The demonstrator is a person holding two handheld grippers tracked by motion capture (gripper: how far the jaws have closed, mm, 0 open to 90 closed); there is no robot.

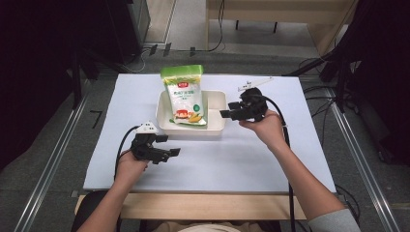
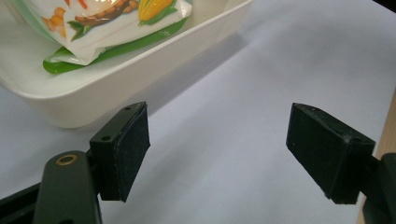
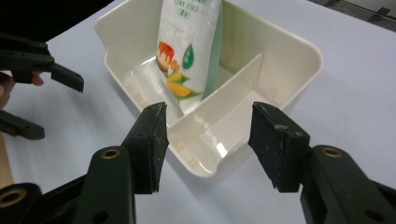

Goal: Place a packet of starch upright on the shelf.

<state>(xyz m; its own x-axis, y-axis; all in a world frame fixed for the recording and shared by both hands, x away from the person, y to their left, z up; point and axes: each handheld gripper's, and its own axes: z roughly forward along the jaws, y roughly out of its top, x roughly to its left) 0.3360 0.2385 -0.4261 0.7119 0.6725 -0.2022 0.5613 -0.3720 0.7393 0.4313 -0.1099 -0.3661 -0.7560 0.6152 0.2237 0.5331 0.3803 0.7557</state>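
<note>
A white divided tray [image 1: 216, 107] sits mid-table on the white surface. A corn-starch bag [image 1: 185, 96] with a green top stands tilted in its left compartment. My left gripper [image 1: 169, 145] rests in front of the tray's near left corner, jaws wide open and empty. In the left gripper view, the left gripper [image 2: 224, 140] faces bare table beside the tray [image 2: 140, 60] and the bag [image 2: 107, 28]. My right gripper [image 1: 228, 109] hovers at the tray's right side, open and empty. In the right gripper view, the right gripper [image 3: 208, 140] straddles the near corner of the tray [image 3: 299, 51] without touching it, with the bag [image 3: 189, 51] behind the divider [image 3: 224, 88].
The white table top [image 1: 208, 164] has bare room in front of and to both sides of the tray. A wooden edge [image 1: 203, 205] runs along its near side. Cables trail from both grippers. My left gripper [image 3: 51, 105] appears at the left of the right gripper view.
</note>
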